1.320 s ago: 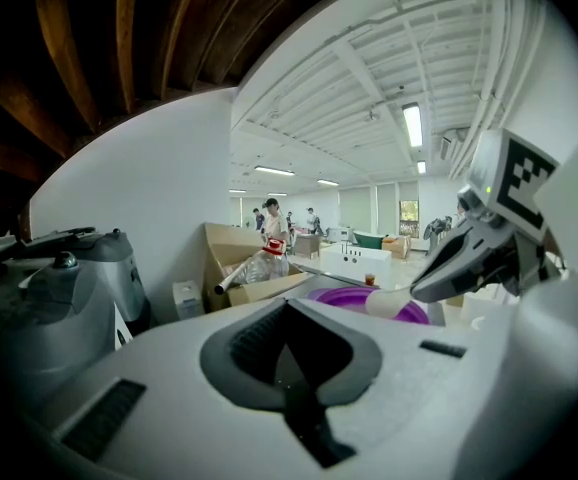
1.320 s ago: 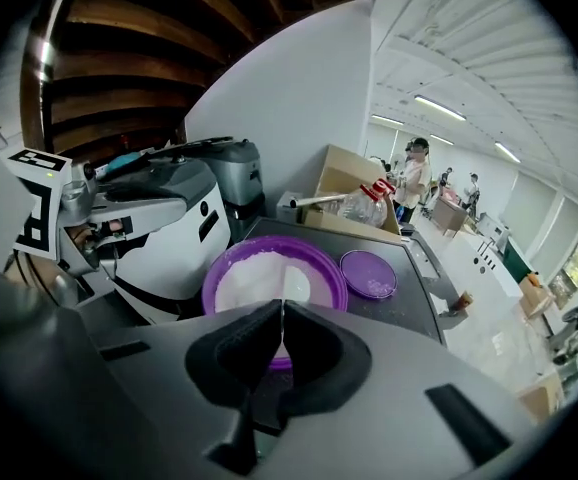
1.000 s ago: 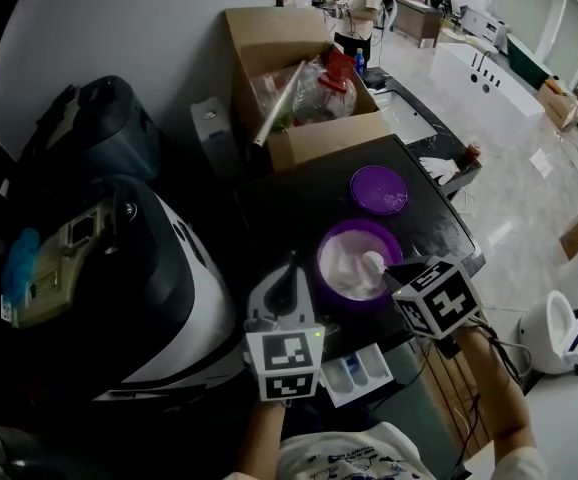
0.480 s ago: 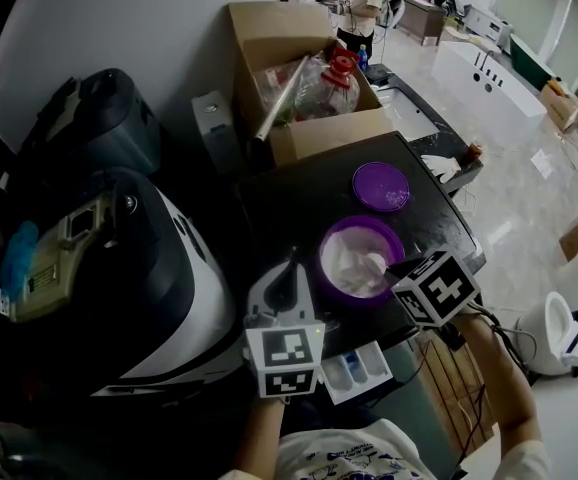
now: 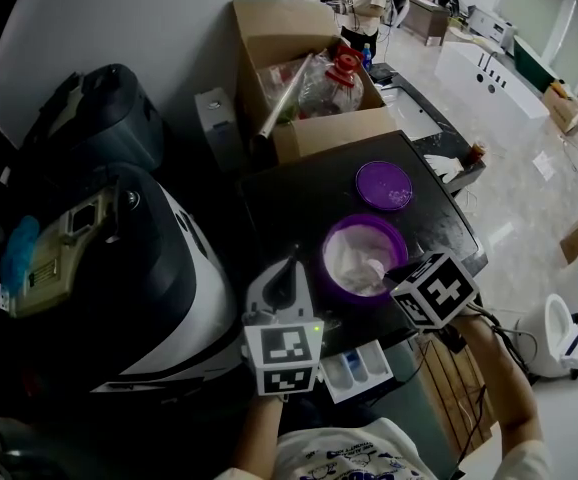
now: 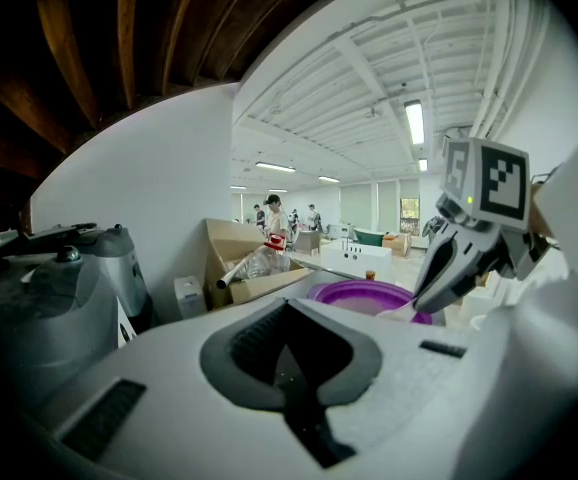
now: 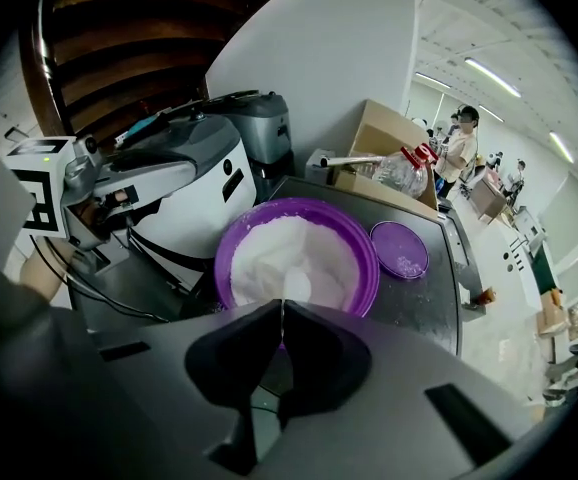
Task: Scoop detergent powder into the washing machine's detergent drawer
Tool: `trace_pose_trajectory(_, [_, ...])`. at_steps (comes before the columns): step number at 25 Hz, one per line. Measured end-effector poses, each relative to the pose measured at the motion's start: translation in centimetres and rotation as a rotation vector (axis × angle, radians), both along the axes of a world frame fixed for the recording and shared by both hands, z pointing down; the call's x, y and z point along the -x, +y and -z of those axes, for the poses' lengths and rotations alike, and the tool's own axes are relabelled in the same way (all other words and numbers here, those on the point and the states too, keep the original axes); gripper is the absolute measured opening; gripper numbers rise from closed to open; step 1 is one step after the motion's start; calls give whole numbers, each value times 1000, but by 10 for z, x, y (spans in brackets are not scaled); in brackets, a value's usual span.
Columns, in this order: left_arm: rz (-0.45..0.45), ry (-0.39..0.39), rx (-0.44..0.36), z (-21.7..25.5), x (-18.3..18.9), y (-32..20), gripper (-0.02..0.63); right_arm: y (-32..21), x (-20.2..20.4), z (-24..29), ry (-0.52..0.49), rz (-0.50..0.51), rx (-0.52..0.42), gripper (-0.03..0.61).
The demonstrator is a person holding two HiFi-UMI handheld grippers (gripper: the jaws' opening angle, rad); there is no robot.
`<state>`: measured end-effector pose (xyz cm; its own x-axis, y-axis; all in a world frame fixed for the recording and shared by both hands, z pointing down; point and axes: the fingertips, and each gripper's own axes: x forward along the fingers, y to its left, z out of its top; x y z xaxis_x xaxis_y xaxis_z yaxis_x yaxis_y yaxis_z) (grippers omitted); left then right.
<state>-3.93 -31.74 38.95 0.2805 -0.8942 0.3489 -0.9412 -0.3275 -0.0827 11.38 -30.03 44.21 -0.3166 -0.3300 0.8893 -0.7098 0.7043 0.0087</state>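
A purple bowl point(image 5: 341, 236) of white detergent powder point(image 7: 289, 253) stands on the dark table point(image 5: 289, 203). My right gripper point(image 5: 397, 268) is shut on the thin handle of a white spoon point(image 5: 374, 265). The spoon's bowl point(image 7: 296, 286) rests in the powder. The right gripper's jaws point(image 7: 282, 313) pinch the handle edge-on. My left gripper point(image 5: 291, 270) is shut on nothing and hovers just left of the bowl, pointing away from me. The white detergent drawer point(image 5: 354, 370) with blue compartments sticks out below both grippers, beside the washing machine point(image 5: 159, 268).
The bowl's purple lid point(image 5: 384, 185) lies behind it on the table. A cardboard box point(image 5: 309, 78) full of bags and a bottle sits at the table's back. A dark appliance point(image 5: 99, 118) stands at the left. People stand far back.
Nothing has visibly moved apart from a slight drift of the head camera; the spoon stays in the powder.
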Motion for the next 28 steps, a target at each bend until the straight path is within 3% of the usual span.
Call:
trace_pose_trajectory(10, [4, 6, -1, 1, 2, -1, 2, 7, 15, 1, -77, -2, 27, 20])
trace_pose_trajectory(19, [9, 7, 3, 0, 2, 0, 2, 5, 9, 1, -156, -70, 39, 20])
trace_pose_trajectory(28, [14, 11, 2, 1, 1, -1, 2, 4, 6, -1, -305, -172, 89, 20])
